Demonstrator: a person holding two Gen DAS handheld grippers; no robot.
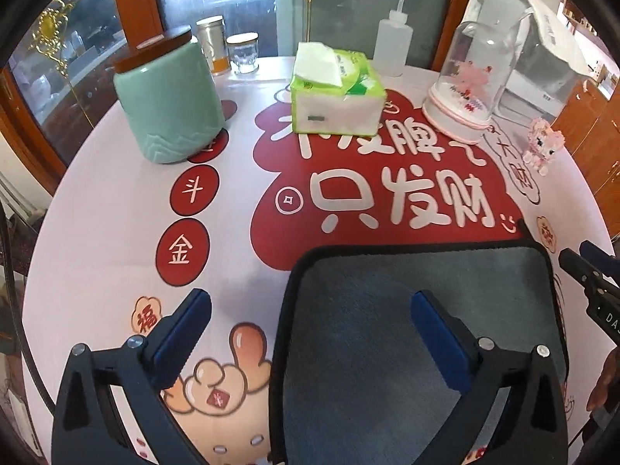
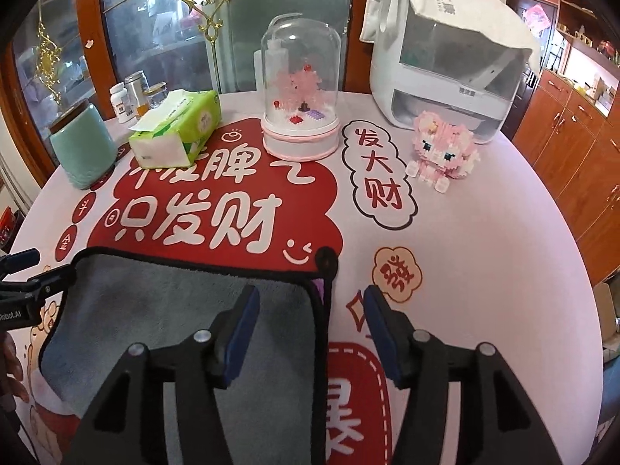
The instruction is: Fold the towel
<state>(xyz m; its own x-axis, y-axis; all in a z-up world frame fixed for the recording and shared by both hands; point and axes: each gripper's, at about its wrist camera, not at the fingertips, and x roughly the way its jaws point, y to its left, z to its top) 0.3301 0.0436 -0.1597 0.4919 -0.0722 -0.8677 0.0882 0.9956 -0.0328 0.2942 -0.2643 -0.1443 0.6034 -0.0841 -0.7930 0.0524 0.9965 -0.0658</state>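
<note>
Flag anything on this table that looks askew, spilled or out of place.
Nothing is spilled or tipped. The grey towel lies flat; only its black hanging loop sticks out at the far right corner. A white cloth hangs unevenly over the appliance.

**Dark frames, blue pads**

The left hand-held gripper (image 1: 310,333) has a dark navy linkage frame, silver round screws at its pivots and blue ribbed pads (image 1: 438,337). The right hand-held gripper (image 2: 310,329) looks black, with matching screws and blue pads (image 2: 242,333). White lettering marks each body's side.
</note>
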